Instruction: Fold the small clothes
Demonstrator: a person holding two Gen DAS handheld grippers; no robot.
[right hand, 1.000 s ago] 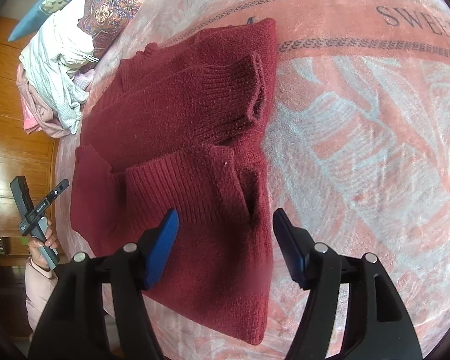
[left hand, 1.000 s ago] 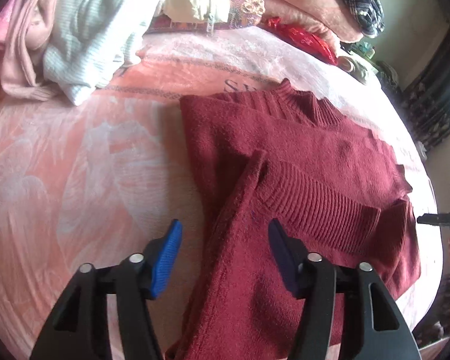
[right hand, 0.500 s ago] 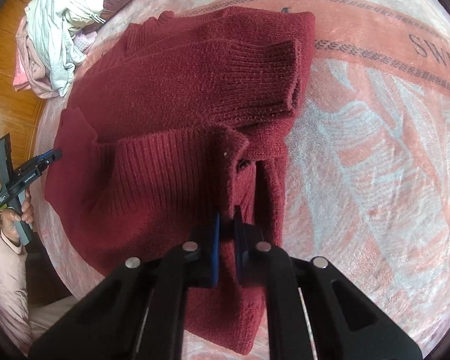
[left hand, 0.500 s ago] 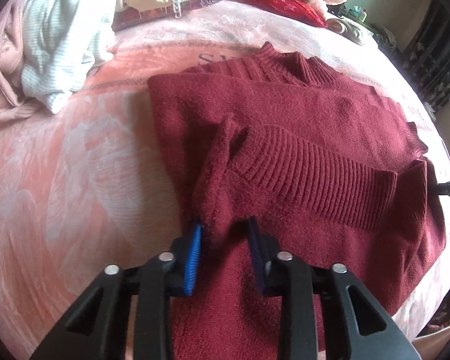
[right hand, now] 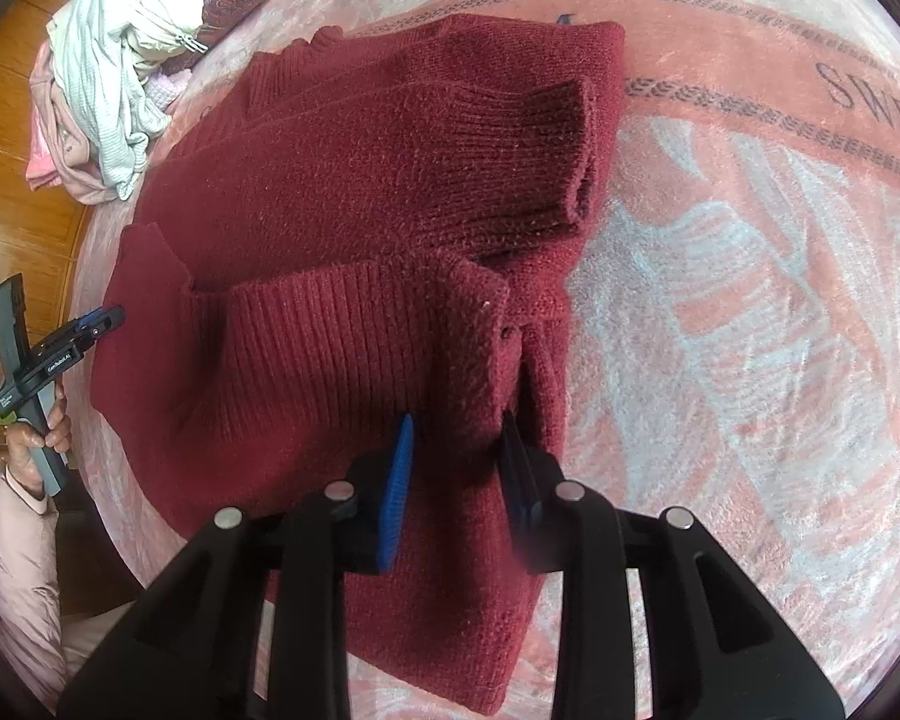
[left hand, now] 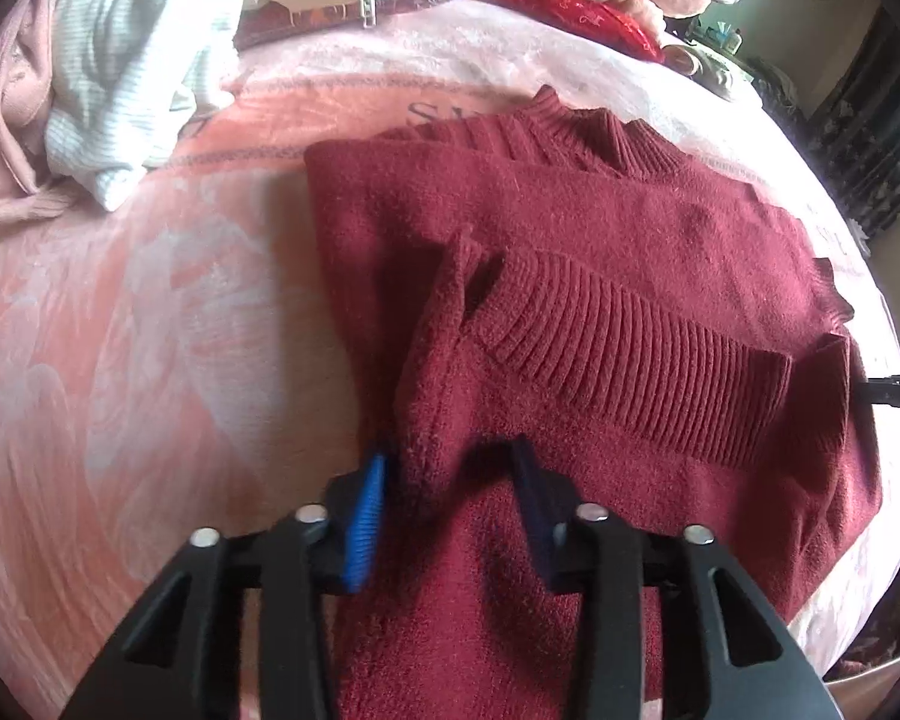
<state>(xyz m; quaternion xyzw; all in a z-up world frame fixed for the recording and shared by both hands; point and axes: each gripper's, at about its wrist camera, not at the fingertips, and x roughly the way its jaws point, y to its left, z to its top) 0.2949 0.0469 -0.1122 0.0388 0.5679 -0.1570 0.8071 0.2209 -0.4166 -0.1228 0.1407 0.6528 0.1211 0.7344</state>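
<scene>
A dark red knit sweater (left hand: 630,252) lies on the pink blanket, both ribbed sleeves folded across its body; it also shows in the right wrist view (right hand: 360,192). My left gripper (left hand: 450,480) is partly open, its blue pads straddling a raised fold of the sweater's left side without pinching it. My right gripper (right hand: 456,450) is partly open too, its pads on either side of a raised fold near the lower sleeve's cuff. The left gripper also shows at the left edge of the right wrist view (right hand: 105,319).
A pile of white and pink clothes (left hand: 90,60) lies at the back left of the bed. Folded bedding and a red item (left hand: 582,18) lie at the back. The pink patterned blanket (right hand: 750,300) spreads to the right. The wooden floor (right hand: 6,150) lies beyond the bed edge.
Both grippers moved down onto the sweater and closed on folds of it half a second ago. Now both have opened partway, with the folds still standing between the pads.
</scene>
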